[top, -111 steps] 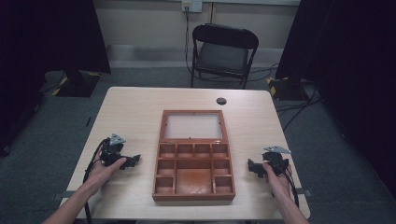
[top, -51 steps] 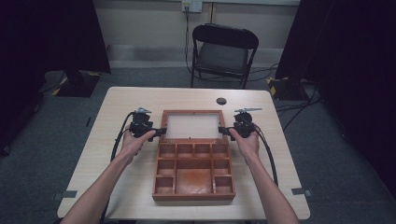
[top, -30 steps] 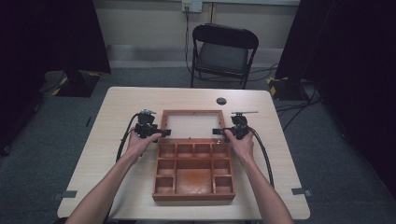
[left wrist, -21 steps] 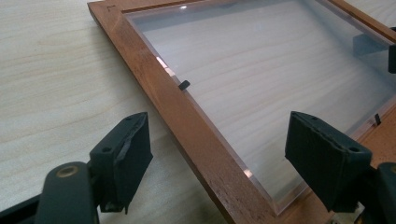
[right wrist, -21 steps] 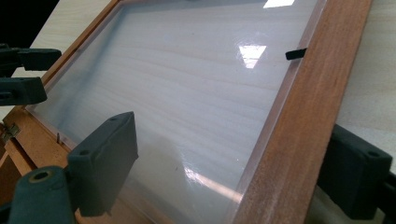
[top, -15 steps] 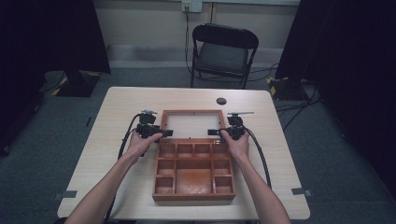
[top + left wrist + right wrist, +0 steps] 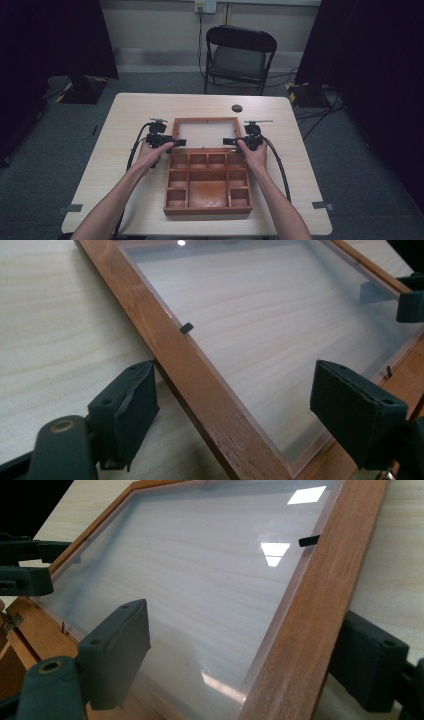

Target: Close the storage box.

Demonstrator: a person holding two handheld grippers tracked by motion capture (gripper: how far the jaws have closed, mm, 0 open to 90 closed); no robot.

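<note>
High view puts the wooden box (image 7: 207, 182) mid-tabletop (image 7: 125, 125), its glazed lid (image 7: 205, 134) lying flat behind it. I judge the lid light but rigid, its clear pane slick and scratchable — so I'd grip the wood side rails only. My left gripper (image 7: 250, 412) and right gripper (image 7: 247, 660) both straddle a rail, jaws open, left just widening.

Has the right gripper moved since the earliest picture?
Yes. The right gripper has gone from the table's near right part up to the right side of the box lid, farther from the person, and its jaws straddle the lid's frame.
</note>
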